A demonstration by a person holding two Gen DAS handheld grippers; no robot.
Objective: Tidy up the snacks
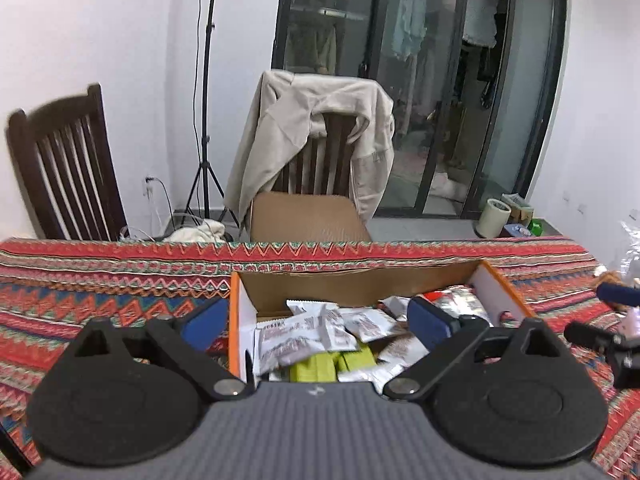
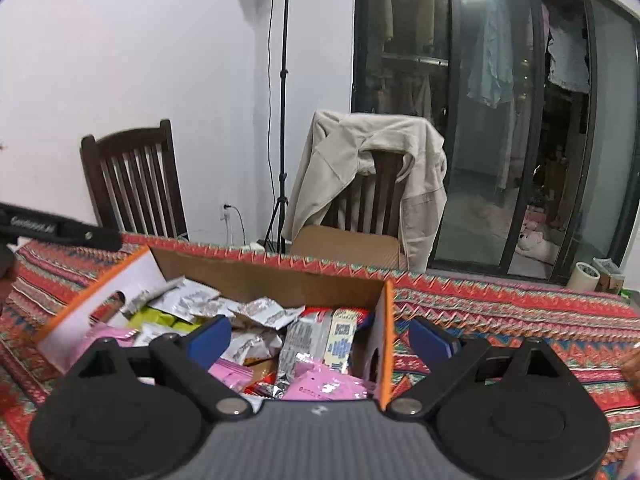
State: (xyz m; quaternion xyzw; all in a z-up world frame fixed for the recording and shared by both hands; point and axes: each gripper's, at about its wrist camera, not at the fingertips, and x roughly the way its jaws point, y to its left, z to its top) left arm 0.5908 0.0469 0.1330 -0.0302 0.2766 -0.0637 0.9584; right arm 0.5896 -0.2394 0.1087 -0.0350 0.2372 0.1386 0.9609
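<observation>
Snacks in white, lime-green and pink wrappers (image 2: 256,312) are heaped inside the open cardboard box with orange edges (image 1: 236,320), mid-frame on the striped red patterned worktop (image 1: 100,280). Left gripper (image 1: 316,322) has its jaws spread wide, straddling the box's left wall, nothing pinched. Right gripper (image 2: 320,338) is the same, jaws spread across the right wall. Probably about to shift the box. Jacket-draped wooden chair (image 1: 320,144) sits behind, out of the way.

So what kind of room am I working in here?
Most likely a home dining room: a table under a patterned cloth, wooden chairs, and clothes hanging behind glass sliding doors.
</observation>
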